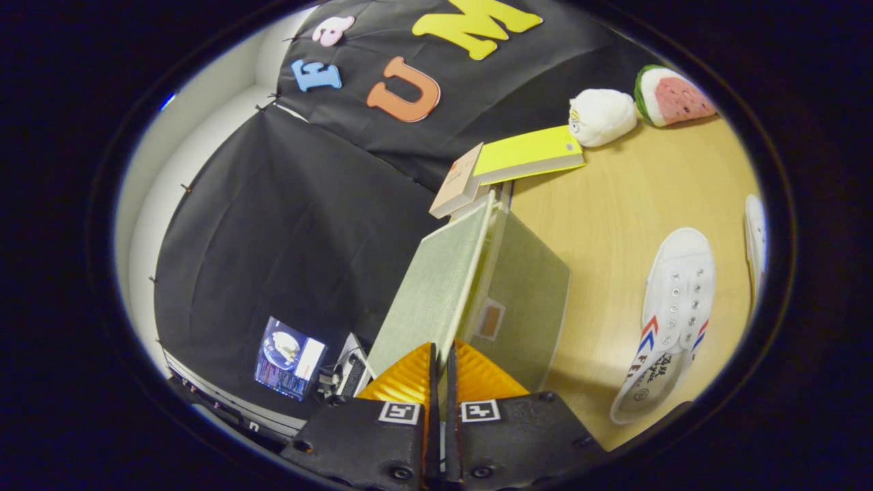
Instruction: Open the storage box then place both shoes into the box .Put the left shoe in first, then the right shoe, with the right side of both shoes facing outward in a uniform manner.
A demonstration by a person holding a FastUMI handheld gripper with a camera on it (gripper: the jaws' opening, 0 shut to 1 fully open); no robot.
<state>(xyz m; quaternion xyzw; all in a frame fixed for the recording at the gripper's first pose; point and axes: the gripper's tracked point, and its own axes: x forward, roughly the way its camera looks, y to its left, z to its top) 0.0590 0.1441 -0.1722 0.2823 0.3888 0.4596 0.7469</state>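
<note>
Now the tongs pinch the lid edge of the box, raised ajar, on the table, with two shoes lying apart beside it.

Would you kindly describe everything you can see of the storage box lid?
The storage box lid is a flat, pale green panel with a woven, fabric-like face and a cream edge. It stands lifted and tilted over the green storage box on the wooden table. Its near edge runs into the narrow gap between the tool fingers, which appear shut on it. A book stack lies beyond.
</note>
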